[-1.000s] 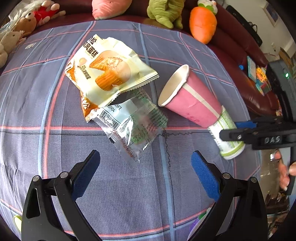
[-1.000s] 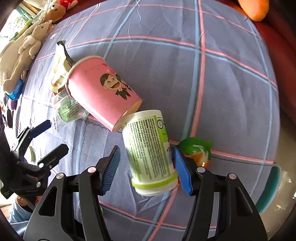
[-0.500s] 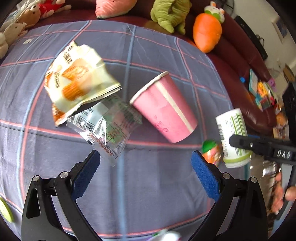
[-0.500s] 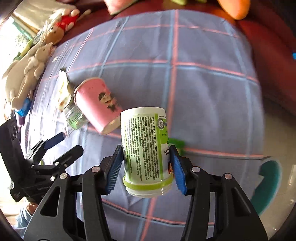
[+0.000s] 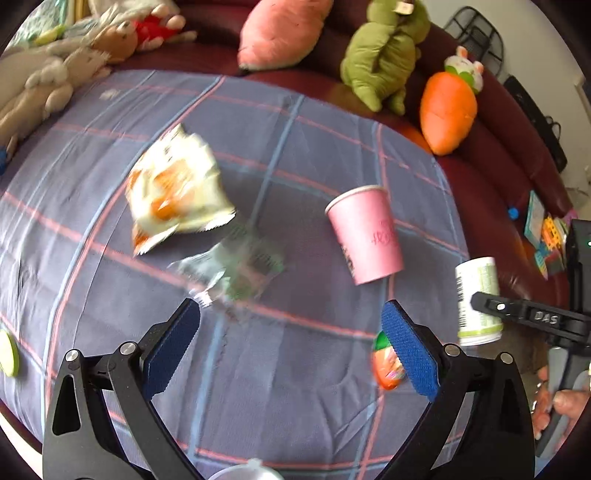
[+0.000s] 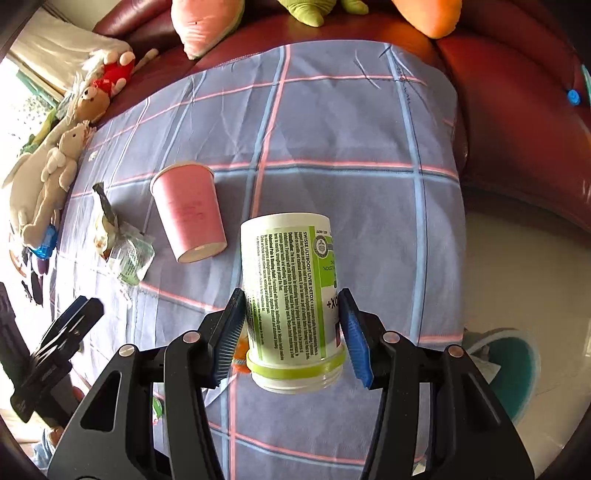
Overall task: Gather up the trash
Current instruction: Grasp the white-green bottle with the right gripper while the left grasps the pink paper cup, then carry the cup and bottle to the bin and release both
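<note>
My right gripper (image 6: 291,332) is shut on a white bottle with a green label (image 6: 288,288), held clear above the checked cloth (image 6: 332,129). The bottle (image 5: 476,291) also shows at the right of the left wrist view. My left gripper (image 5: 291,347) hangs open over the cloth with nothing between its fingers. A pink paper cup (image 5: 365,236) lies on its side, also seen as the cup (image 6: 188,210). Left of it lie a cream and orange snack wrapper (image 5: 177,192) and a clear wrapper (image 5: 232,273). A small orange and green packet (image 5: 386,363) lies by my left gripper's right finger.
Plush toys line the dark red sofa behind the cloth: a carrot (image 5: 447,110), a green one (image 5: 384,55), a pink one (image 5: 280,33), bears (image 6: 55,173). A teal bin (image 6: 517,369) stands on the pale floor at the right. A person's hand (image 5: 554,406) grips the right tool.
The right gripper closed on the bottle, lifted it off the cloth and carried it away from the cup. The left gripper rose and drew back from the wrappers. The pink cup rolled slightly.
</note>
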